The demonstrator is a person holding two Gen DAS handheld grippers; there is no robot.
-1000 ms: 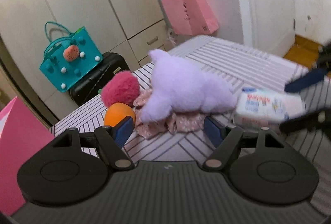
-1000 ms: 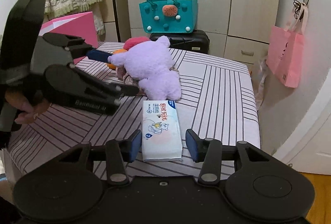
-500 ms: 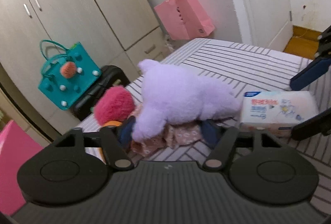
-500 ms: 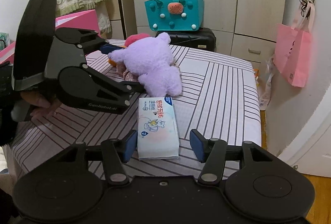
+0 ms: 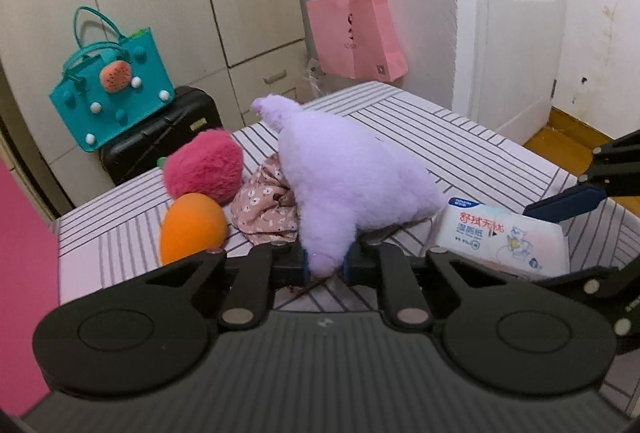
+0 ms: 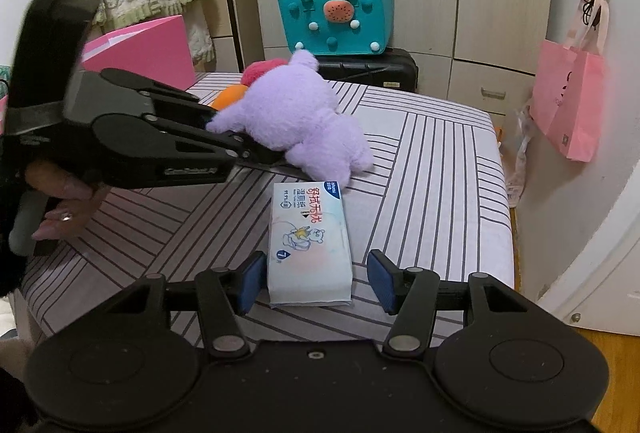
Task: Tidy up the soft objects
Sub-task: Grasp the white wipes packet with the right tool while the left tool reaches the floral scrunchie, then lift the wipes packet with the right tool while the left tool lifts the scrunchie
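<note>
Moved: left tongs point(image 5: 326, 265) closing onto purple plush's point(image 5: 352, 177) limb, ready for lifting.
Waiting: right tongs point(image 6: 316, 279) standing open, straddling near wipes pack point(image 6: 308, 245) on bed point(image 6: 440, 173).

— Where is there room to pass on the bed point(image 6: 432, 169)?

— The striped right half lies bare, from the tissue pack point(image 6: 308, 245) out to the edge.

— And on the left?

— Crowded. The purple plush point(image 5: 348, 177), pink ball point(image 5: 204, 171), orange ball point(image 5: 192, 229) and floral cloth point(image 5: 266, 209) bunch together, touching, with the left gripper point(image 5: 326, 267) among them.
</note>
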